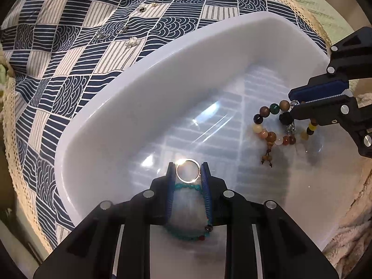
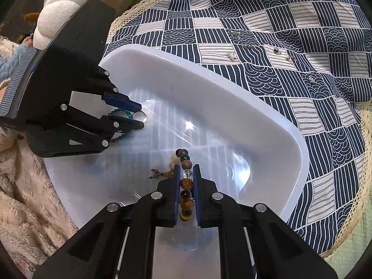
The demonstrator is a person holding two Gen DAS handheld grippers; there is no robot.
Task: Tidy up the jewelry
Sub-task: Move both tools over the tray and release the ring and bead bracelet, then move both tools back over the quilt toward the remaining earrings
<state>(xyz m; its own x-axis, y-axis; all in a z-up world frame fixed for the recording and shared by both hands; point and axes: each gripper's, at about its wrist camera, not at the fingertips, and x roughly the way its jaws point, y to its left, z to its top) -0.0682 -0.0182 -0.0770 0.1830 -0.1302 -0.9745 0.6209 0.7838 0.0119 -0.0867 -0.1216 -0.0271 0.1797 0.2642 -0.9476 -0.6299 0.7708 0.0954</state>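
- Over the white tub, both grippers reach in from opposite sides; the tub sits on a blue-and-white patterned cloth.
- Left gripper: its blue-padded fingers are closed against a silver ring, which sits upright between the tips. A turquoise bead bracelet lies looped on the tub floor under and behind the fingers; whether it is caught too, I cannot tell.
- From the right wrist view, the left gripper shows the same ring at its tips, near the tub's far wall.
- Right gripper: jaws clamped on a mixed bead bracelet, a row of brown, amber and clear beads pinched between the pads.
- From the left wrist view, the right gripper holds that bracelet by one end, the rest hanging down to the tub floor with small wooden tassel beads at the bottom.
- Several small silvery pieces of jewelry lie scattered on the cloth beyond the tub, well apart from both grippers.
- A fluffy cream blanket lies beside the tub's near side.
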